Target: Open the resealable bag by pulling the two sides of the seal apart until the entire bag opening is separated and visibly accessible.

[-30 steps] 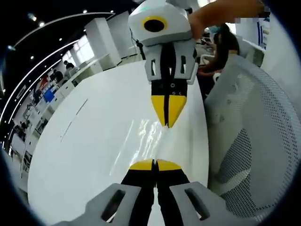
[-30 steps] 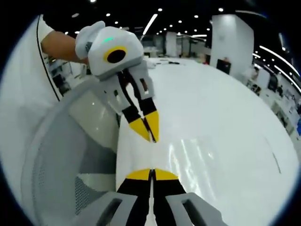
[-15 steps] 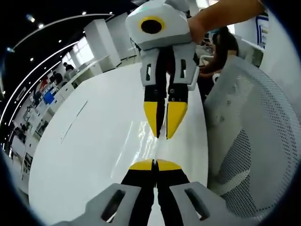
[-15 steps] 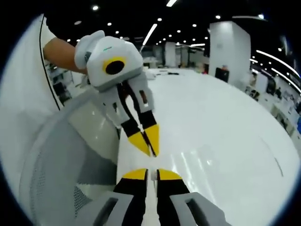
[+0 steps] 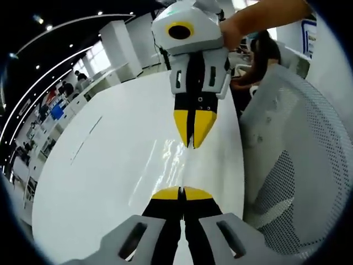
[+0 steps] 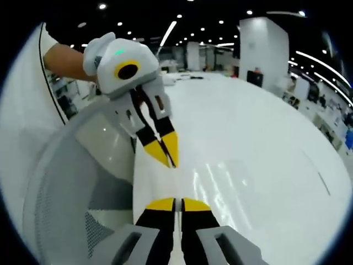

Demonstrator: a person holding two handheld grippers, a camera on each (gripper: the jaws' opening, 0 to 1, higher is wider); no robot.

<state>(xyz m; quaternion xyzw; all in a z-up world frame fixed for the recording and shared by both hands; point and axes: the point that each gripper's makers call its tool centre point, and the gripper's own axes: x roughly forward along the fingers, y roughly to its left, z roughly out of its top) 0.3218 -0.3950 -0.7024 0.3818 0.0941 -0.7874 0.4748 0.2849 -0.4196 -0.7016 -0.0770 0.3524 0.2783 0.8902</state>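
Note:
A clear resealable bag point(image 5: 174, 160) shows only as faint glints over the white table point(image 5: 99, 165), stretched between the two grippers. My left gripper point(image 5: 182, 192) is shut, seemingly on the bag's near edge. The right gripper point(image 5: 192, 144) points down at it from above, its yellow jaws a narrow slit apart at the bag's far edge. In the right gripper view, my right gripper point(image 6: 176, 203) has a thin gap between its tips. The left gripper point(image 6: 172, 164) faces it, shut. The bag point(image 6: 218, 179) is barely visible there.
A grey mesh chair point(image 5: 298, 165) stands close against the table edge, also the chair point(image 6: 66, 187) in the right gripper view. A person's hand point(image 5: 248, 22) holds the right gripper. Another person point(image 5: 265, 55) sits at the far end. The table point(image 6: 265, 127) stretches away.
The right gripper was shut a second ago, opened wide half a second ago, and has now narrowed to a slit. The left gripper stayed shut.

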